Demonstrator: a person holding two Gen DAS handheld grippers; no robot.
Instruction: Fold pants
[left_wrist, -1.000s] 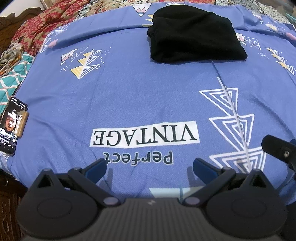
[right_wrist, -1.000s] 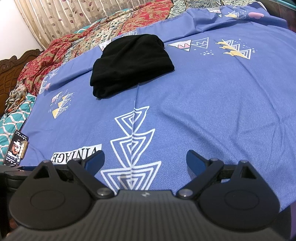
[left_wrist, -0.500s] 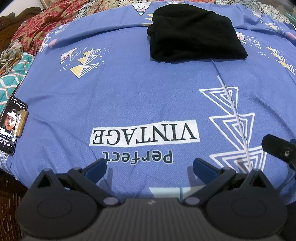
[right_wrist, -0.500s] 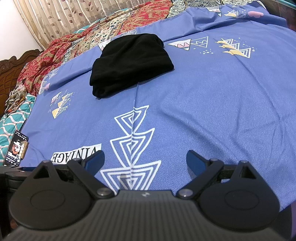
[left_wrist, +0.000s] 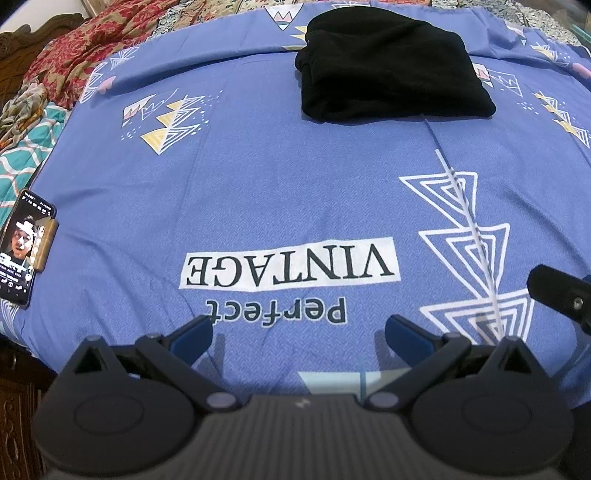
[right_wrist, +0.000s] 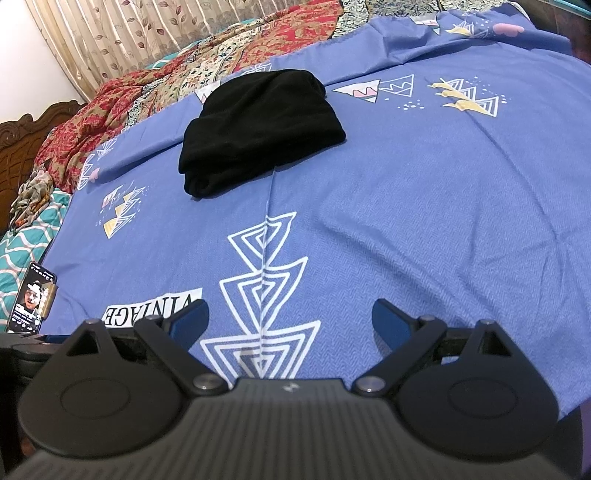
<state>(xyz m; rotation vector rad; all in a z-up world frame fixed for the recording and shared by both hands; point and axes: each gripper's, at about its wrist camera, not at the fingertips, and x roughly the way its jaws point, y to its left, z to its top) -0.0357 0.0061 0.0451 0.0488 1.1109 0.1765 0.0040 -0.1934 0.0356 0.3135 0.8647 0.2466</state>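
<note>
Black pants (left_wrist: 391, 66) lie folded into a compact bundle at the far side of a blue printed bedsheet (left_wrist: 280, 184). The right wrist view shows the same pants (right_wrist: 258, 129) far ahead and left of centre. My left gripper (left_wrist: 298, 334) is open near the bed's front edge, over the "Perfect VINTAGE" print, well short of the pants. My right gripper (right_wrist: 290, 319) is open too, above the white triangle print, holding nothing. Part of the right gripper (left_wrist: 557, 291) shows at the right edge of the left wrist view.
A phone (left_wrist: 24, 251) with a lit screen lies at the sheet's left edge, also visible as the phone (right_wrist: 31, 297) in the right view. Red patterned blankets (right_wrist: 122, 99) and a teal quilt (left_wrist: 22, 155) pile up at the back left, by a wooden headboard (right_wrist: 22, 136).
</note>
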